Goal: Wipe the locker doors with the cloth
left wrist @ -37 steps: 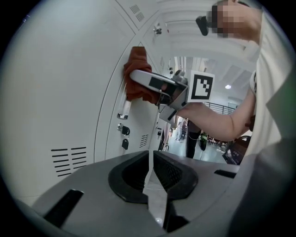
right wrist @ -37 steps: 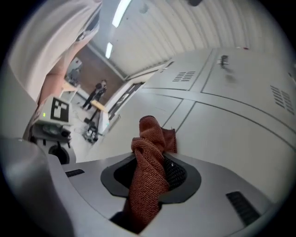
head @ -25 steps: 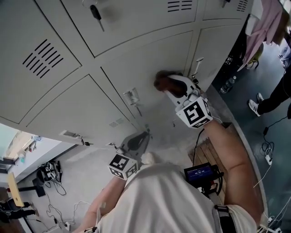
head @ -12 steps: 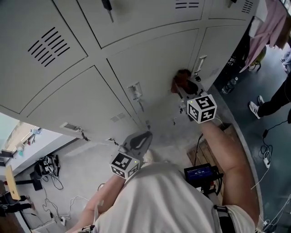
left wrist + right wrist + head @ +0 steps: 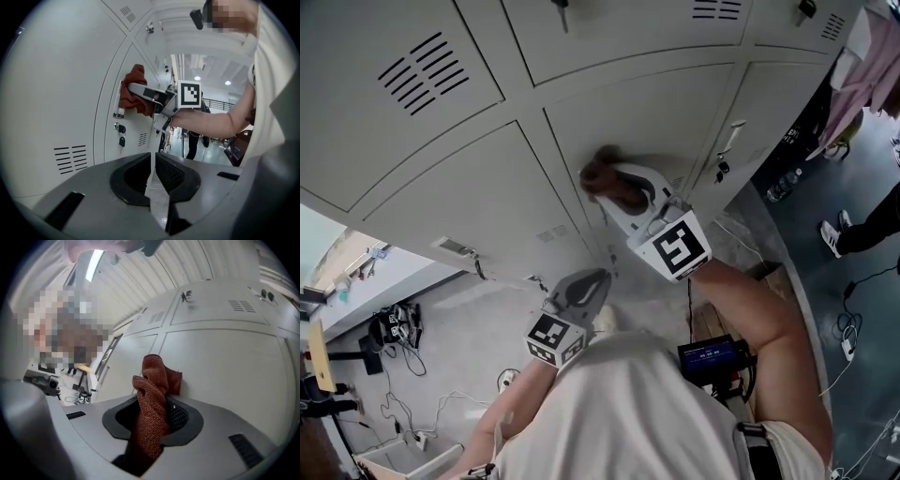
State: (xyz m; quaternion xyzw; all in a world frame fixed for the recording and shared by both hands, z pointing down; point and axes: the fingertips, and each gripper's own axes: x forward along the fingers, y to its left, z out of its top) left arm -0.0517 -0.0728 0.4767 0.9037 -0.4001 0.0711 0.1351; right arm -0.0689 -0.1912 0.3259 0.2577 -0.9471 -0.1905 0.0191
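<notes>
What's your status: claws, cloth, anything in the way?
Right claw shut on cloth, cloth against locker door. Left claw shut, empty. Door latch close by; nothing between cloth and door.

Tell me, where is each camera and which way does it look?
Head view: on the person's head, looking down at the lockers; shows the shirt, right arm, left gripper and right gripper.
Left gripper view: on the left gripper, looking along its shut fingers at the lockers and right arm.
Right gripper view: on the right gripper, facing the lockers; its fingers grip the cloth.
Shared: all three show the cloth and lockers.
</notes>
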